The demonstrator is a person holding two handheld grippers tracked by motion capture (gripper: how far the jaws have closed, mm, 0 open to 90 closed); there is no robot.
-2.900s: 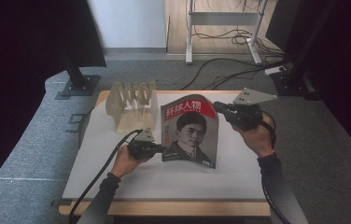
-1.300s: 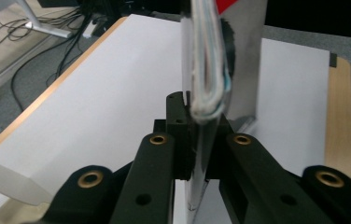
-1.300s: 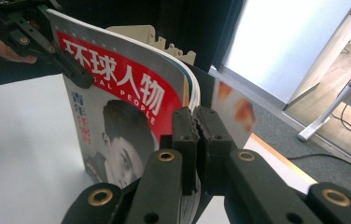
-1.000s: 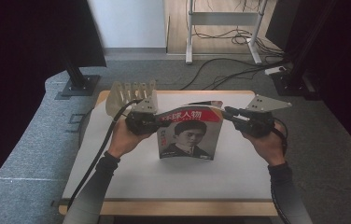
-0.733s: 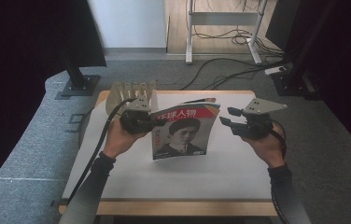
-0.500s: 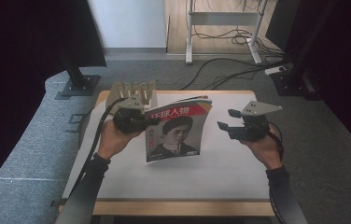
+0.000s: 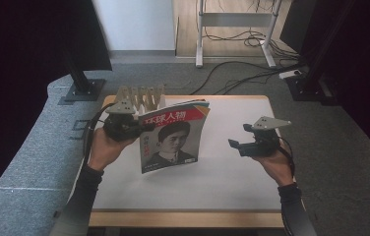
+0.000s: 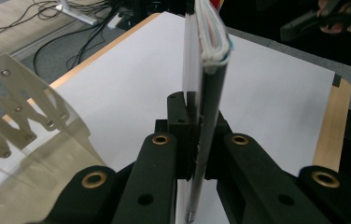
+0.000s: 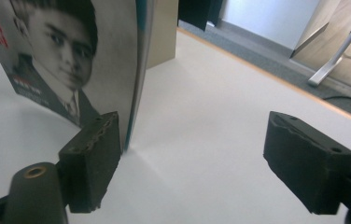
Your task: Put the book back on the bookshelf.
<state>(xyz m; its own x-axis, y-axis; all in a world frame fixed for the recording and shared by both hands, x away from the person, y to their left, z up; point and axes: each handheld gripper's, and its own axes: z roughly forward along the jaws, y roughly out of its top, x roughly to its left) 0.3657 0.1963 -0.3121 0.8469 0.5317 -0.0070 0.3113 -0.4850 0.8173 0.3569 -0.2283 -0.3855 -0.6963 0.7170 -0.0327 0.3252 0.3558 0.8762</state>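
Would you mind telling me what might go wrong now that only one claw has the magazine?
The left claw pinches the upright magazine by one edge alone, so it may sag or slip. The right claw, its jaws just opened, holds nothing. The clear slotted rack stands just behind; a swing could knock it.

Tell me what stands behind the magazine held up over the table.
Behind the magazine stands a clear slotted rack at the table's far edge. Its lower right part is covered by the magazine.

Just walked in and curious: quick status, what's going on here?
Left gripper shut on magazine, held upright. Right gripper just opened, empty. Clear slotted rack behind, nothing blocking.
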